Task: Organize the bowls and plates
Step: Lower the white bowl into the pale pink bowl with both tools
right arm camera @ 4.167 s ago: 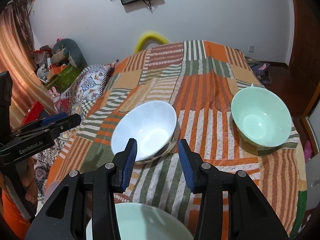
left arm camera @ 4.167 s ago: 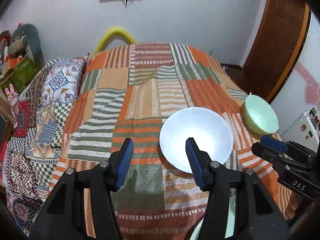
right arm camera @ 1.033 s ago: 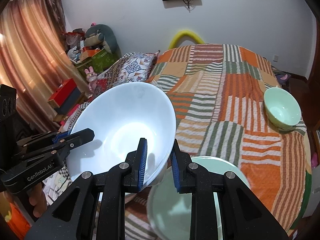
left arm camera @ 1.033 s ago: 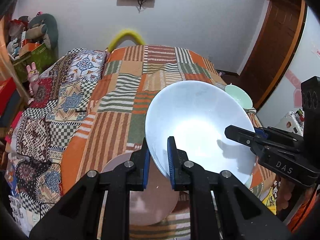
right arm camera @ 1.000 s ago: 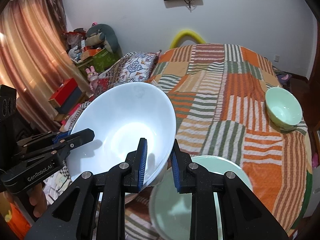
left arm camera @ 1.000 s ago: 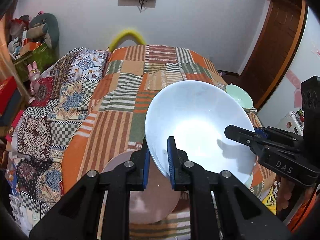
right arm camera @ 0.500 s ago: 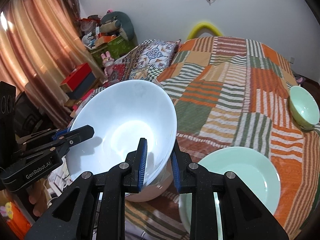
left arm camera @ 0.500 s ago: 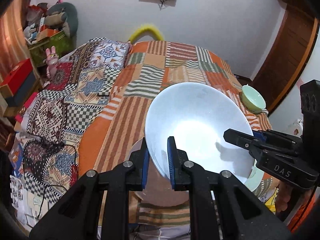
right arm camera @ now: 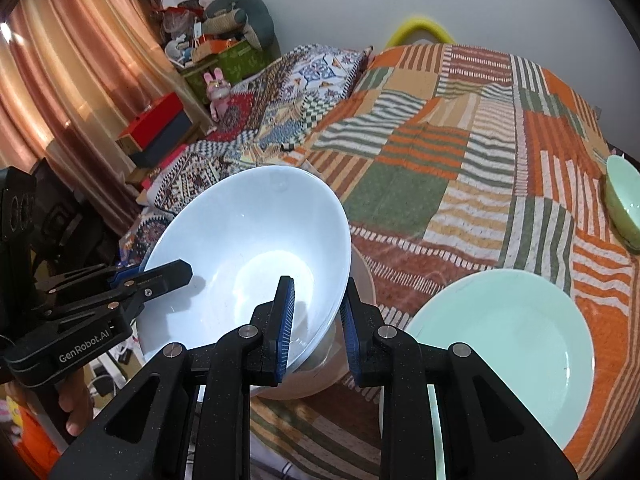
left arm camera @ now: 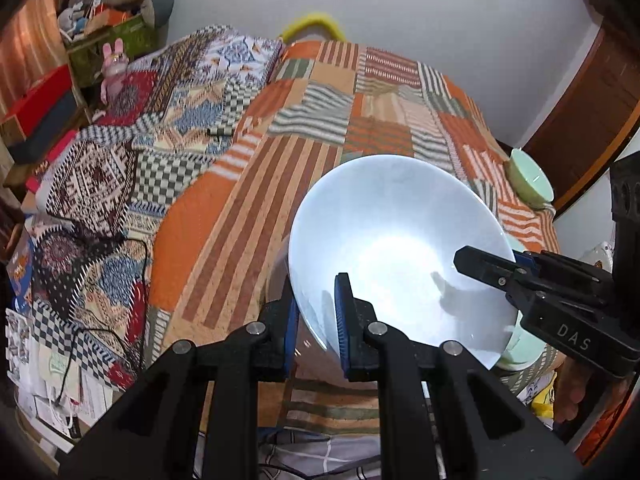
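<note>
Both the left gripper [left arm camera: 316, 316] and the right gripper [right arm camera: 318, 320] pinched the white bowl's [left arm camera: 396, 248] rim, with a green plate [right arm camera: 504, 340] just right of the right one.

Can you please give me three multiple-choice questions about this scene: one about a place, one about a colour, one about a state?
1. Where is the small green bowl?
A. far on the striped bedspread
B. inside the white bowl
C. on the green plate

2. Which colour is the plate beside the right gripper?
A. red
B. pale green
C. black

3. How is the white bowl held?
A. by one gripper only
B. by no gripper
C. by both grippers on its rim

Answers: 1 A, it sits alone at the far edge. 2 B, its surface is mint green. 3 C, the left gripper and the right gripper each pinch the rim.
</note>
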`<action>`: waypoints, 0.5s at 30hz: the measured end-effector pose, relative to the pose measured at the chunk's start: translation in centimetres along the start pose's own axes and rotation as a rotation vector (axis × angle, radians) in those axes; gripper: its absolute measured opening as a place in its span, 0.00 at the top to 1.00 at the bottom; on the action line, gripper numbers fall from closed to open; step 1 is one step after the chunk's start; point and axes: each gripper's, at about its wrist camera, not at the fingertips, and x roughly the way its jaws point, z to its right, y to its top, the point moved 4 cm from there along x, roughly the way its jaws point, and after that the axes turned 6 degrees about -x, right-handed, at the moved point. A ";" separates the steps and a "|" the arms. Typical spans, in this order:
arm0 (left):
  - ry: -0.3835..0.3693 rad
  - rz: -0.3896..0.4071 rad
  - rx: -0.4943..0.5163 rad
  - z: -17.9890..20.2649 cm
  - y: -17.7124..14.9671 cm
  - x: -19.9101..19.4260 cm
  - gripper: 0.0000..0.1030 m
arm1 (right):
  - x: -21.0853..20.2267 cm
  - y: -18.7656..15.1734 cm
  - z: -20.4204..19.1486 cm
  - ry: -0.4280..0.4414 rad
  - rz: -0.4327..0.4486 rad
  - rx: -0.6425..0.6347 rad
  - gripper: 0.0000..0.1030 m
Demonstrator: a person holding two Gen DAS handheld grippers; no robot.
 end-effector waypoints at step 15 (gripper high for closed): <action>0.038 -0.084 -0.005 -1.0 -1.6 3.7 0.85 | 2.6 -1.4 0.2 -0.012 -0.075 0.016 0.79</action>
